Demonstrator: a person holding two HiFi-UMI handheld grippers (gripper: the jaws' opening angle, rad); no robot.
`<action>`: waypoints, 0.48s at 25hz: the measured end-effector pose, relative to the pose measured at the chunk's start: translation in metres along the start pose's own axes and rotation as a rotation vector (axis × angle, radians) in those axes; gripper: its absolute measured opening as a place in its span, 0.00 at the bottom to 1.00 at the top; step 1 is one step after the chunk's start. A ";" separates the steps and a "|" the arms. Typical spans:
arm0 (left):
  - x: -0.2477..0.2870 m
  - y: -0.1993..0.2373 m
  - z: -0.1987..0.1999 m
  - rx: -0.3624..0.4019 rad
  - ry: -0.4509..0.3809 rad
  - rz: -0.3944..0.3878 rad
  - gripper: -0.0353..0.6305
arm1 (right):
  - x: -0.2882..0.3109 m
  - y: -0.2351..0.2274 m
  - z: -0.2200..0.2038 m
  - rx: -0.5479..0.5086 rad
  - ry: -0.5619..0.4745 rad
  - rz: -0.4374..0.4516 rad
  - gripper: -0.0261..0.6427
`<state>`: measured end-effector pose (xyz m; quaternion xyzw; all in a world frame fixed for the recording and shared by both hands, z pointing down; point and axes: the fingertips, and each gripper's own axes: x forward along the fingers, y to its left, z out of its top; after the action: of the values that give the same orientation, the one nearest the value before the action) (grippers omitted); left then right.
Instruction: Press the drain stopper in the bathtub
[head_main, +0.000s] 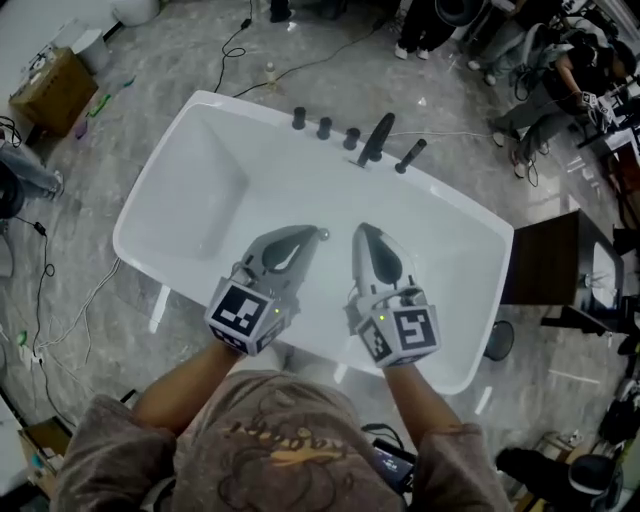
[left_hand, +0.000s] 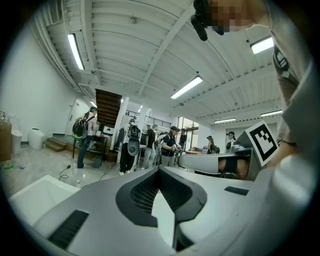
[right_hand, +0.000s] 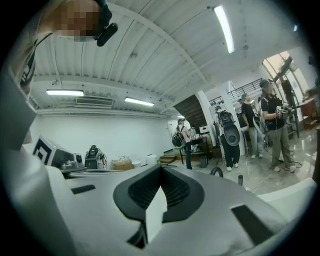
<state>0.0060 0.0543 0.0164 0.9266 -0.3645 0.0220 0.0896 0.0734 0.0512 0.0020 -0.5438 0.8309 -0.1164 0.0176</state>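
Note:
A white bathtub (head_main: 210, 190) fills the middle of the head view. Its small silvery drain stopper (head_main: 323, 235) sits on the tub floor. My left gripper (head_main: 308, 233) hangs over the tub with its tip right beside the stopper; whether they touch I cannot tell. Its jaws are shut with nothing between them. My right gripper (head_main: 365, 231) is a little to the right of the stopper, also shut and empty. In the left gripper view (left_hand: 160, 170) and the right gripper view (right_hand: 161, 168) the jaws meet at the tips and point out at the room, so the stopper is hidden there.
A black faucet (head_main: 376, 138) and several black knobs (head_main: 324, 127) line the tub's far rim. A dark side table (head_main: 545, 262) stands to the right of the tub. Cables (head_main: 60, 310) trail on the floor at left. People (head_main: 545, 75) sit at the upper right.

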 end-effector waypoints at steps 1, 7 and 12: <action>-0.007 -0.006 0.007 0.001 -0.007 -0.011 0.06 | -0.011 0.007 0.007 -0.003 -0.013 0.011 0.04; -0.047 -0.047 0.031 0.008 -0.038 -0.091 0.06 | -0.069 0.063 0.023 -0.079 -0.055 0.117 0.04; -0.067 -0.069 0.046 0.027 -0.060 -0.144 0.06 | -0.097 0.086 0.034 -0.106 -0.084 0.188 0.04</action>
<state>0.0029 0.1401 -0.0466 0.9519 -0.2989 -0.0073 0.0675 0.0405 0.1666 -0.0587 -0.4681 0.8818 -0.0471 0.0342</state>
